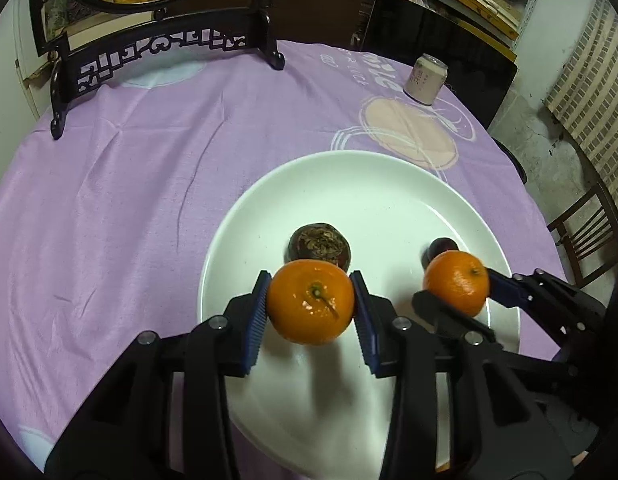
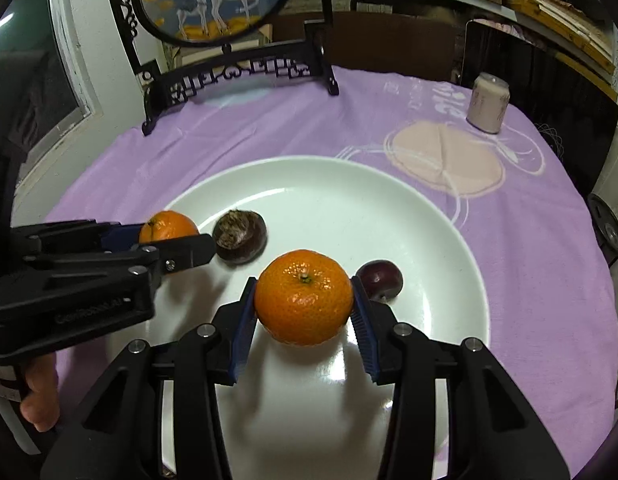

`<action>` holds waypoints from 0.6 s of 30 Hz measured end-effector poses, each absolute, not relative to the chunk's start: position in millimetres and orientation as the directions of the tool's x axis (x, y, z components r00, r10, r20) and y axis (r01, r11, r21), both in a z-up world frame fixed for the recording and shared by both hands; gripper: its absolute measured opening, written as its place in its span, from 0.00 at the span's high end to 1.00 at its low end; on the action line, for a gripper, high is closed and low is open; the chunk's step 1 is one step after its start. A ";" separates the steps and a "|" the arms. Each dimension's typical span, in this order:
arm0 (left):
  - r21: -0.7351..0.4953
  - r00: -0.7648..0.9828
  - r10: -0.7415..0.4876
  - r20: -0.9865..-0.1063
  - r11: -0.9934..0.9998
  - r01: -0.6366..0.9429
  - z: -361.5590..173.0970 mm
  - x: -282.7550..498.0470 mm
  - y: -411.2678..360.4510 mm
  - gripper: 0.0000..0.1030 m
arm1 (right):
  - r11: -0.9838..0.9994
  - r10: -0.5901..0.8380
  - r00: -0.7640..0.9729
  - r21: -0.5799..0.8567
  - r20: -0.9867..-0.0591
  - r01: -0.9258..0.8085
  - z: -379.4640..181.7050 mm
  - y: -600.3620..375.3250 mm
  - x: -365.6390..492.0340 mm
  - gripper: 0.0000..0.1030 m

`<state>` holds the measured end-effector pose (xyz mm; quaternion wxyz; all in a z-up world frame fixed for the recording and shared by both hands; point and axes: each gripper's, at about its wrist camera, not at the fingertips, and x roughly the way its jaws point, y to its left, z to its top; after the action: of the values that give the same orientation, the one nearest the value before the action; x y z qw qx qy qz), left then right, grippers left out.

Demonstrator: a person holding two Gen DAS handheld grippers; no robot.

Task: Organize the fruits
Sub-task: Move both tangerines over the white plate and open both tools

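1 orange (image 1: 311, 306) is sitting between the blue pads of the left hand-held gripper (image 1: 311, 312), which is pinching it on both sides. The orange is hanging over the near part of a white plate (image 1: 389, 200). A second orange (image 2: 303, 297) is being pinched the same way by the right hand-held gripper (image 2: 305, 312), also over the plate.

2 dark fruits are lying on the plate. A brown, rough-topped fruit (image 1: 318, 247) is sitting just behind the left orange. A smaller dark purple fruit (image 2: 380, 279) is lying just beside the right orange.

The plate is resting on a desk covered with a purple cloth (image 1: 129, 184). A pale drink can (image 1: 425, 79) is standing upright on the far side of the cloth, well apart from the plate. A black carved stand (image 1: 157, 56) is holding a round picture of white deer at the back of the desk. In the right wrist view, a person's fingers (image 2: 39, 400) are showing at the lower left, under the left hand-held gripper.
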<state>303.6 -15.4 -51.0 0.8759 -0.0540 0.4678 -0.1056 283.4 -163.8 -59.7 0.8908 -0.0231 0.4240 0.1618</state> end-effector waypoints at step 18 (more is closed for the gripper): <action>-0.206 0.644 -0.247 -0.724 0.969 0.140 -7.8 229.3 6.0 0.12 | 0.976 0.191 0.657 0.072 -0.729 -0.204 -29.0 -191.3 215.3 0.29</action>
<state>229.3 6.0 -7.8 0.9043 -0.0658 0.4080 -0.1068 215.3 -191.3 -29.0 0.9102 -0.0083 0.3996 0.1086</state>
